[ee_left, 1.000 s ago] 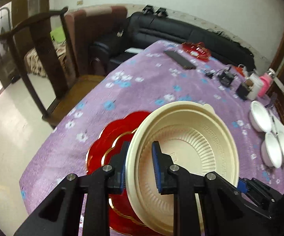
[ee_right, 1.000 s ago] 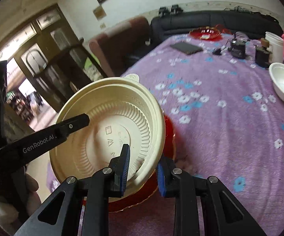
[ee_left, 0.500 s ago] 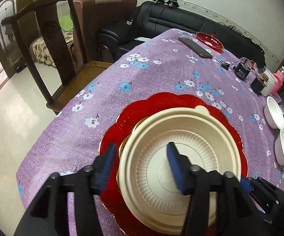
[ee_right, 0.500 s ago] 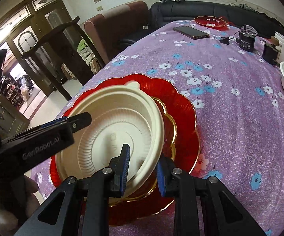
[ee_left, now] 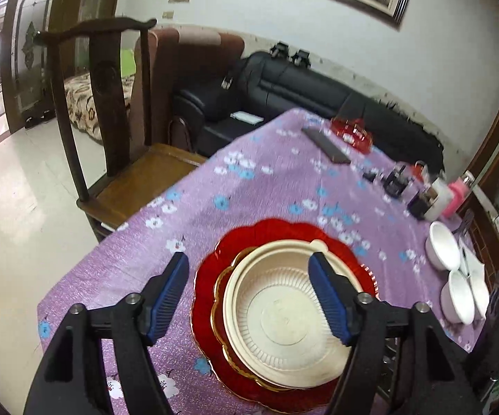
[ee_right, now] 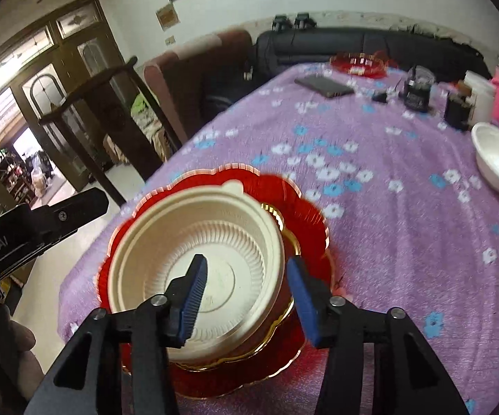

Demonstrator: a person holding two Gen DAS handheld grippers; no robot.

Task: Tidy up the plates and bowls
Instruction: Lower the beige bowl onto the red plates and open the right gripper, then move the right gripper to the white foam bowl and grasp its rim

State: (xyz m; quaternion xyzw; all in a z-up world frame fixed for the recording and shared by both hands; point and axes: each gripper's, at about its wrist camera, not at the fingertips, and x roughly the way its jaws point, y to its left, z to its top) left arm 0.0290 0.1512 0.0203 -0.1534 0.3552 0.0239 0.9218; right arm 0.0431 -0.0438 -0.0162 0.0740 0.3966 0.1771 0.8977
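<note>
The cream bowl has been set down inside the red plate, and both sit close to the near corner of the table, which is covered with a purple flowered cloth. The left gripper has just been opened, and its blue pads are held wide apart, one out over the cloth and one above the bowl. Nothing is pressed by them. The right gripper has just been opened too. One pad is seen inside the bowl and one outside its wall, so the rim is still between the pads but is not squeezed.

Trouble could be made if the right gripper is pulled away sideways. The rim could be caught by a pad, and the light bowl could be tipped or dragged off the plate. The plate is near the table's edge, so a hard bump could push it over.

Two white bowls are left by the right edge, still to be sorted.
</note>
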